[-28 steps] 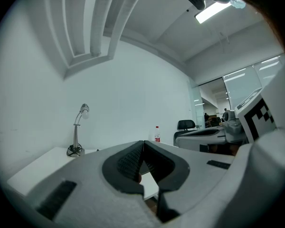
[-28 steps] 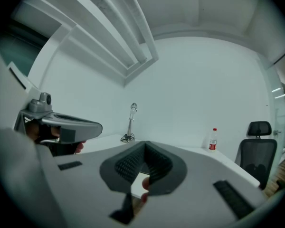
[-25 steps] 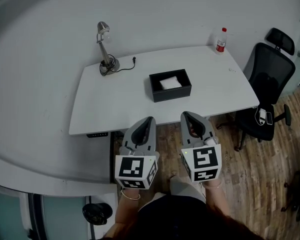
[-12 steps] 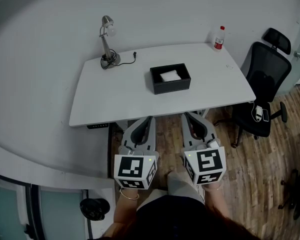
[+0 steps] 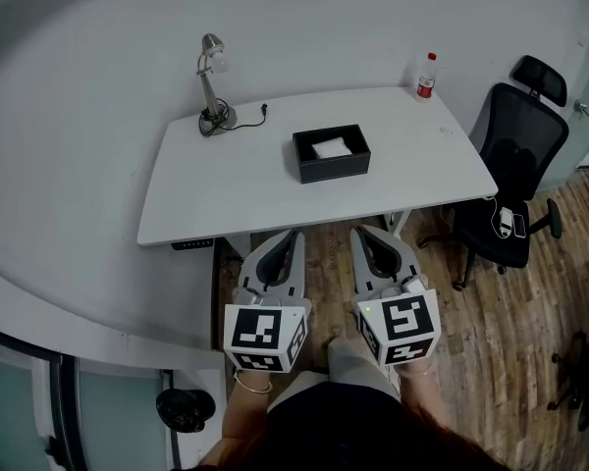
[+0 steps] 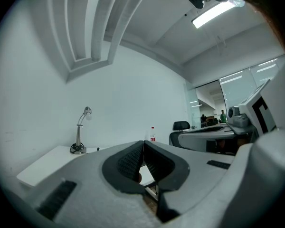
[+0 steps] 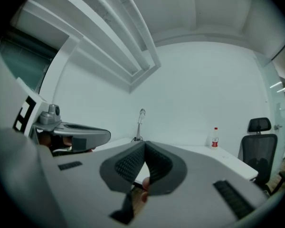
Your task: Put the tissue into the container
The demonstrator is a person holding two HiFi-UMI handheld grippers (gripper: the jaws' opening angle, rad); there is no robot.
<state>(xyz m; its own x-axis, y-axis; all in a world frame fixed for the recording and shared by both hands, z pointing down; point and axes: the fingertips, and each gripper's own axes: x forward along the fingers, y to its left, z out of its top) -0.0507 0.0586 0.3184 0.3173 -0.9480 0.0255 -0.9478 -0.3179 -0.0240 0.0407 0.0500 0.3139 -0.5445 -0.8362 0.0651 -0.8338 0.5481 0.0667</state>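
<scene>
A folded white tissue point(image 5: 333, 147) lies in the black rectangular container point(image 5: 332, 171) on the smooth white bench point(image 5: 226, 194), well apart from the left tool point(image 5: 294, 233) and right tool point(image 5: 356, 231), their ribbed jaws pressed together, empty.

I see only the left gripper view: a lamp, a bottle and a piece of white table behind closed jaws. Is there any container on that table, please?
Observer: Yes. The head view shows a black container, open at the top, standing near the middle of the table.
Operator: And where is the tissue?
Observer: A white tissue lies inside that container.
Operator: Is the other gripper holding something?
Observer: No. In its own view the right gripper is shut, pads together, with nothing between them.
</scene>
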